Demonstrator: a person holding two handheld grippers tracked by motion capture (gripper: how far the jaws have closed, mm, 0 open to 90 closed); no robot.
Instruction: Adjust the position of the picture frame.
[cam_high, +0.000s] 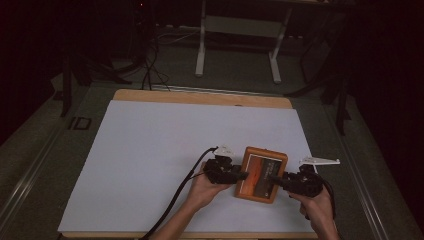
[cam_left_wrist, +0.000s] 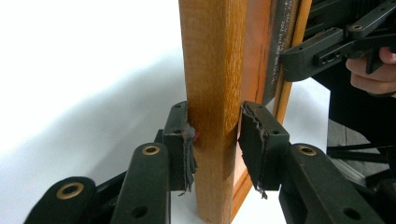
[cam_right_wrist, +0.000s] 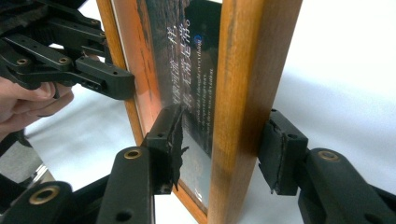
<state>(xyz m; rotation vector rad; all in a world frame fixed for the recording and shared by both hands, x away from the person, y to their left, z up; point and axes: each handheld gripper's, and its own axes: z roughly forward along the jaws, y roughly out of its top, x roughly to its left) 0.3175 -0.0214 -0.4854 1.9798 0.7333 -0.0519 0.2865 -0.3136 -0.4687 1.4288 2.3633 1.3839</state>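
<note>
Wooden picture frame clamped between both tongs, left gripper nipping one side rail, right gripper straddling the opposite rail with a visible gap; risk of slip or twist from frayed pads.

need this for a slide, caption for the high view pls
Two hand-held grippers, left and right, grasp opposite sides of a wooden picture frame on a white table.
</note>
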